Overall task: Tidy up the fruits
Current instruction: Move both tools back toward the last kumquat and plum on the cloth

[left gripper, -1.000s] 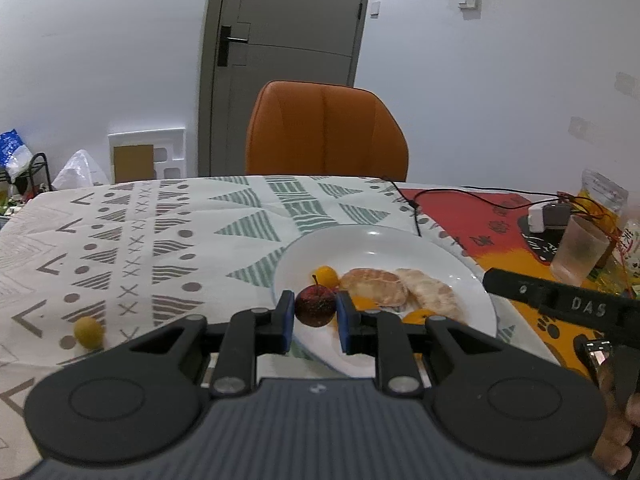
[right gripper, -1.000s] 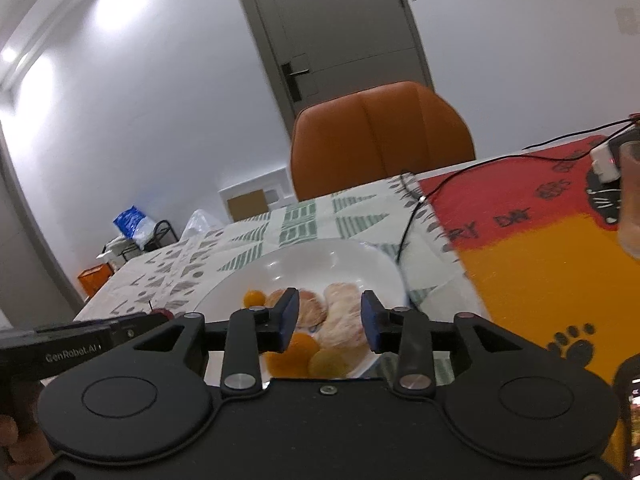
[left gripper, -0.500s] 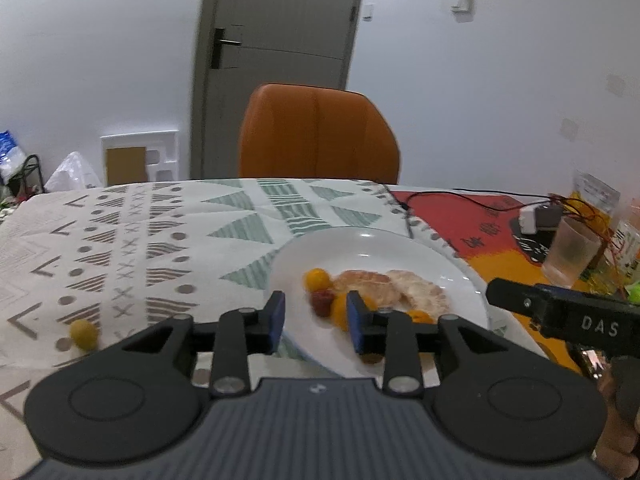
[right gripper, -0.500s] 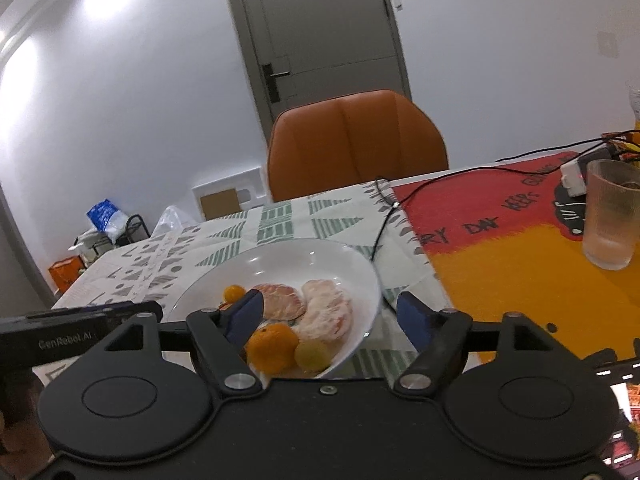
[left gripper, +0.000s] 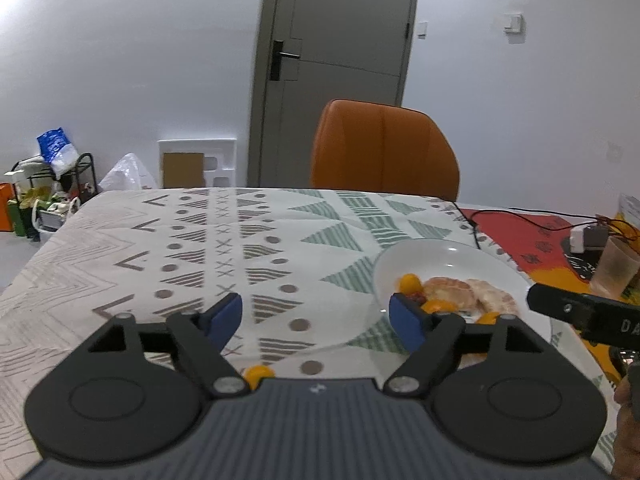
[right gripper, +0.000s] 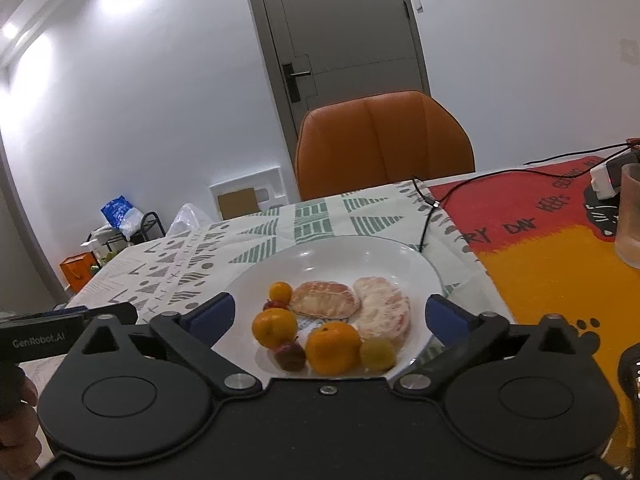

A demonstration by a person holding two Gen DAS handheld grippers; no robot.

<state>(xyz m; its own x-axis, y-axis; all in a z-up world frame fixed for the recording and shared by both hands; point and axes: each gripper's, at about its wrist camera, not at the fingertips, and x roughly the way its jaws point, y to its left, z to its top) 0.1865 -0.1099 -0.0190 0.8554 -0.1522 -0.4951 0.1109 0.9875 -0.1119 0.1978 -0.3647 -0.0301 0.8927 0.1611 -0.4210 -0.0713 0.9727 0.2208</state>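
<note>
A white plate [right gripper: 404,260] holds two peeled citrus halves [right gripper: 324,300], two mandarins [right gripper: 333,346], a small orange fruit [right gripper: 280,292], a dark red fruit [right gripper: 290,356] and a yellow-green fruit [right gripper: 378,354]. My right gripper [right gripper: 330,316] is open wide and empty, just before the plate's near rim. My left gripper [left gripper: 316,318] is open wide and empty over the patterned cloth, left of the plate [left gripper: 452,256]. A small yellow fruit [left gripper: 256,372] lies on the cloth, half hidden by the left gripper's body.
An orange chair [left gripper: 384,152] stands behind the table. A black cable [right gripper: 428,216] runs past the plate's far right. A frosted cup [right gripper: 630,216] and a charger stand on the red and yellow mat [right gripper: 552,256] at the right.
My left gripper let go of the dark red fruit on the plate, opened wide and moved left toward the yellow fruit. My right gripper opened wide and drew back a little.
</note>
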